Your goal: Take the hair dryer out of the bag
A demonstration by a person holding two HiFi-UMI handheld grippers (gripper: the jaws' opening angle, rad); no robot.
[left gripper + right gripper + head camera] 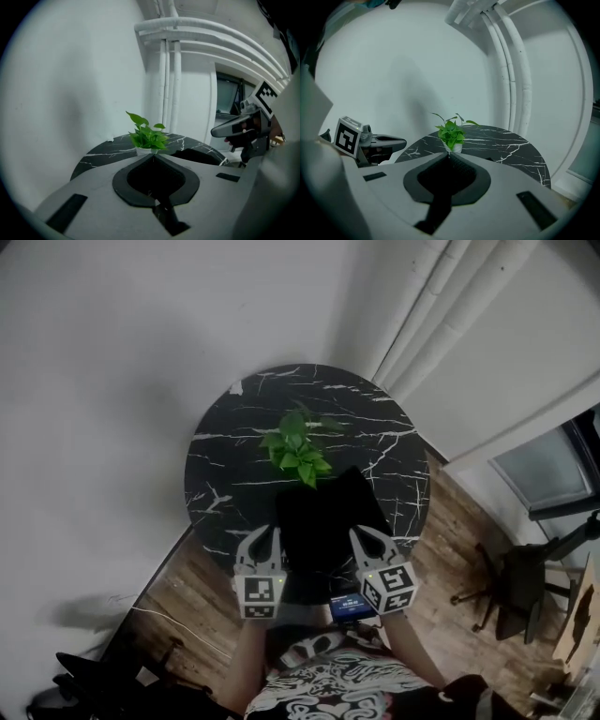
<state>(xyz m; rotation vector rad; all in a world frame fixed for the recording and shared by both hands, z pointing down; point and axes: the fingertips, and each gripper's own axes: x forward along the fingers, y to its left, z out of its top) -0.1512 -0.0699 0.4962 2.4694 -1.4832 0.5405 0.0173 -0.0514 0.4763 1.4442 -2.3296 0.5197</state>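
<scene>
The black bag (323, 517) lay near-to-far at the table's (225, 456) near edge, midway between the left gripper (262, 536) and the right gripper (368, 538), both with jaws closed on nothing; the hair dryer was not visible.
</scene>
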